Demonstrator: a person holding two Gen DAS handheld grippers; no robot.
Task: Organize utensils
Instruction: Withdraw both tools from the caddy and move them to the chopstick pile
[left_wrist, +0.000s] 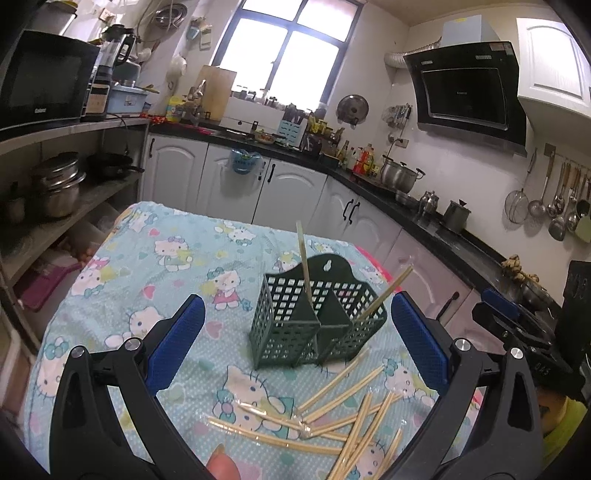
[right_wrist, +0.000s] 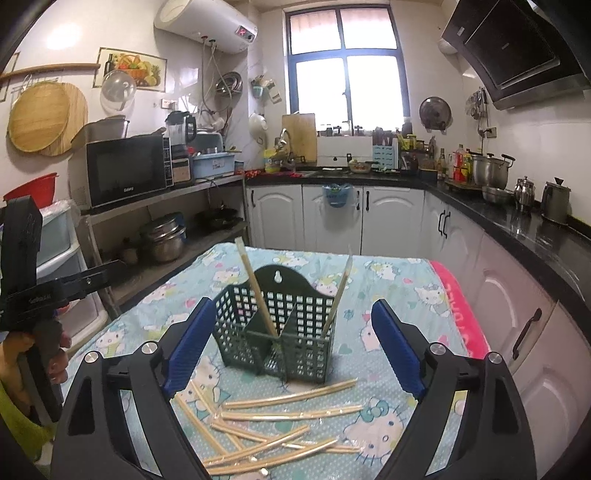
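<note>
A dark green lattice utensil holder (left_wrist: 317, 325) (right_wrist: 277, 332) stands on the cartoon-print tablecloth (left_wrist: 155, 266) (right_wrist: 388, 354). Two wrapped chopstick pairs lean in it, one in each compartment (left_wrist: 304, 258) (right_wrist: 256, 288) (left_wrist: 388, 291) (right_wrist: 341, 291). Several more wrapped chopsticks (left_wrist: 343, 417) (right_wrist: 280, 428) lie scattered on the cloth in front of it. My left gripper (left_wrist: 297, 343) is open, its blue pads either side of the holder, nothing between them. My right gripper (right_wrist: 291, 347) is open too, framing the holder from nearer, with nothing held.
The other gripper shows at each view's edge: right gripper (left_wrist: 517, 325), left gripper with a hand (right_wrist: 33, 295). A pink towel (right_wrist: 461, 310) lies along the table's right edge. Shelves with pots (right_wrist: 166, 240) stand left, white cabinets and a black counter (right_wrist: 517, 221) behind and right.
</note>
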